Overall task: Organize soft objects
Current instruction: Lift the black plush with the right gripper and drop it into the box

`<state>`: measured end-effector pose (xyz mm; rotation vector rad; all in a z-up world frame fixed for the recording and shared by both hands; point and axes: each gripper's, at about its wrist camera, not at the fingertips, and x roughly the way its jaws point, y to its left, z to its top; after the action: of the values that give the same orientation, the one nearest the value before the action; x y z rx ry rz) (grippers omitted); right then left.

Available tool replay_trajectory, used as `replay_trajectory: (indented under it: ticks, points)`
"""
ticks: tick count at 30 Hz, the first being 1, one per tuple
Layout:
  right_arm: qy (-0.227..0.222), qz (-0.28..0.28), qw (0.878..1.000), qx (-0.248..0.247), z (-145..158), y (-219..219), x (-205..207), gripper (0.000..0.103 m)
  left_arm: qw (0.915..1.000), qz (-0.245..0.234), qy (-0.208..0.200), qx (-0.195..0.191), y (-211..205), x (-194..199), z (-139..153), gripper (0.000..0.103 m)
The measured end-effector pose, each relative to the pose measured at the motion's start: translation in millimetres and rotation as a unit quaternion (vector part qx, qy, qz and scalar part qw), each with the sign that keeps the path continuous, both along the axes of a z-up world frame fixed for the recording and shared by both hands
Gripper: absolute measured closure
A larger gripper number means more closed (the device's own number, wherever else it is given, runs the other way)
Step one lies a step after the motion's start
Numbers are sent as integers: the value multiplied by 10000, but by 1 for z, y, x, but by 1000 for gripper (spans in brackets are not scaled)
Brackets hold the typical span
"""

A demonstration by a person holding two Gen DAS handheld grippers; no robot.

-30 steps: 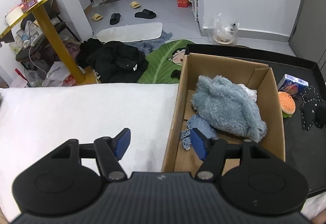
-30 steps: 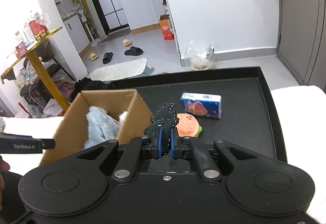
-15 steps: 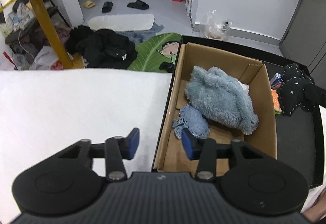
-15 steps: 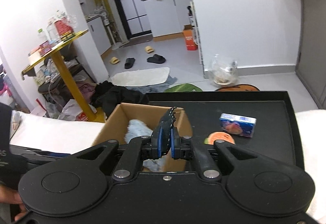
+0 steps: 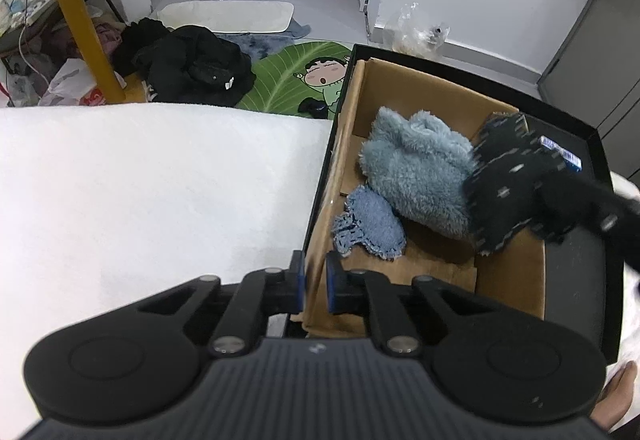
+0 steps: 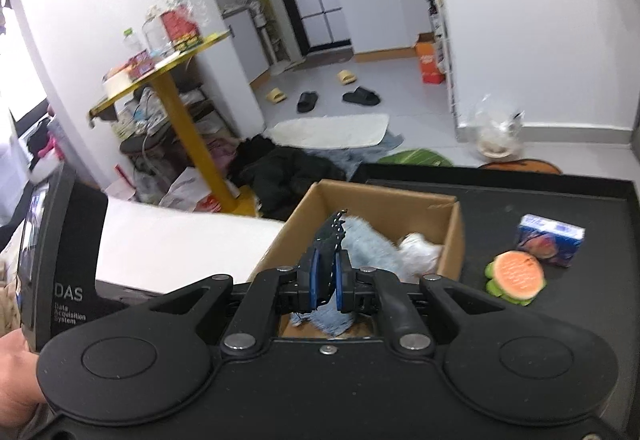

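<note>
A cardboard box (image 5: pixel 420 88) (image 6: pixel 384 196) stands on a black tray (image 5: pixel 592 280) (image 6: pixel 500 200). In it lie a fluffy grey-blue cloth (image 5: pixel 416 164) (image 6: pixel 368 244) and a small blue knitted cloth (image 5: pixel 372 224). My right gripper (image 6: pixel 325 282) is shut on a black soft toy with white stitches (image 5: pixel 504 188) (image 6: pixel 330 240) and holds it over the box's right side. My left gripper (image 5: pixel 313 286) is shut on the box's near left wall.
A burger-shaped toy (image 6: pixel 516 276) and a small blue carton (image 6: pixel 550 239) lie on the tray right of the box. A white cloth surface (image 5: pixel 140 192) lies left of the tray. Beyond are a yellow table (image 6: pixel 176 96), dark clothes (image 5: pixel 192 68) and slippers on the floor.
My right gripper has carried the black toy from the tray to over the box. My left gripper has closed from wide open onto the box's left wall.
</note>
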<state>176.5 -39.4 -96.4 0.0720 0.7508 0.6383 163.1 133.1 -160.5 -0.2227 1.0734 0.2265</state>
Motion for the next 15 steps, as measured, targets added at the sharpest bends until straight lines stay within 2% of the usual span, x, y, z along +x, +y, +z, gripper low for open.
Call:
replay_trajectory:
  ticks: [1,4,5,10,15]
  points:
    - [91,22,10000,25,-2,3,1,93,10000,17,-15,-44,1,-1,0,94]
    - [777,160,9966,202,-17,11,9,70,9999,58,-30,-150,4,-2,0,94]
    - [886,124,9958,169,-21,12,10,60,9998,75,-26,-166,5,-2,0,94]
    - [878,-4,9959,203,-25,0,4,59,9999,73,-26,-135,3,-2,0,94]
    - [668,-98,9976,143,-19,-21,3,59,9999,18,-137,-21,0,-1,4,93]
